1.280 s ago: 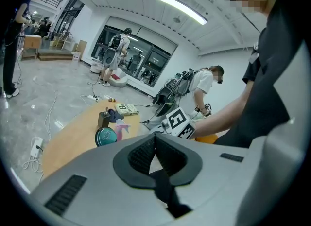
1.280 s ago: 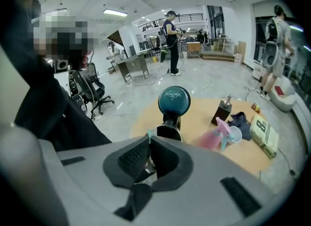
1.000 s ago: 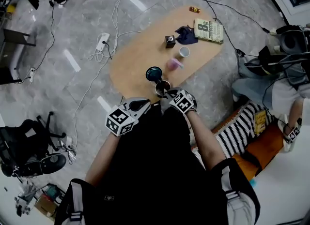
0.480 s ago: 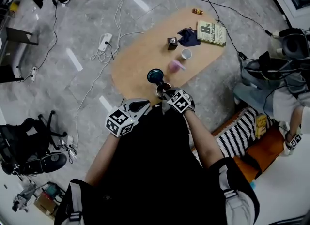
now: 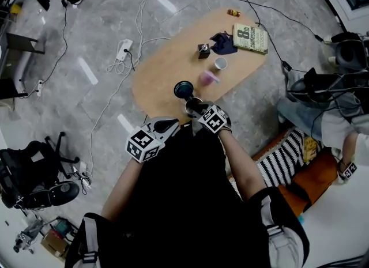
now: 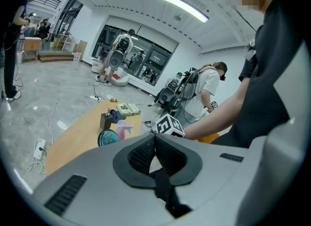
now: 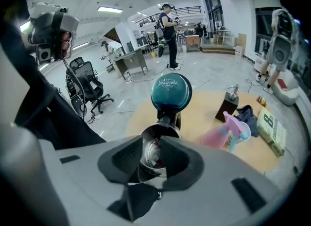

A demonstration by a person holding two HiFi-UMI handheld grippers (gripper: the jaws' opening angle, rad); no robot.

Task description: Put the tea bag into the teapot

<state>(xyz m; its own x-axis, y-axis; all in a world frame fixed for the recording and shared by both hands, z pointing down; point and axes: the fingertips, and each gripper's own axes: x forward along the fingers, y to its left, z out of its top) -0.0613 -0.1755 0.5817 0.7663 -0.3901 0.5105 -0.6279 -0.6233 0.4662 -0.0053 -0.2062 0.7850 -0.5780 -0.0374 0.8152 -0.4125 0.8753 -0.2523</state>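
Note:
The steel teapot (image 7: 160,129) stands near the table's near end with its teal lid (image 7: 171,92) flipped up. My right gripper (image 7: 155,147) hangs just above the pot's mouth; its jaws are opening, and the pads press on nothing. Down inside the pot lies something small, pale and reddish (image 7: 154,158), which looks like the tea bag. In the head view the right gripper (image 5: 199,111) covers part of the teapot (image 5: 190,104). My left gripper (image 5: 167,125) is held back at the table's near edge, shut and empty, its pads (image 6: 146,153) meeting.
Beyond the pot on the wooden table (image 5: 167,65) stand a pink pitcher (image 7: 232,128), a white cup (image 5: 220,63), a small black box (image 7: 228,104), a dark blue cloth (image 5: 222,42) and a book (image 5: 249,37). Cables and power strips lie on the floor around it.
My right gripper has edged a little further over the teapot. The left gripper has stayed where it was.

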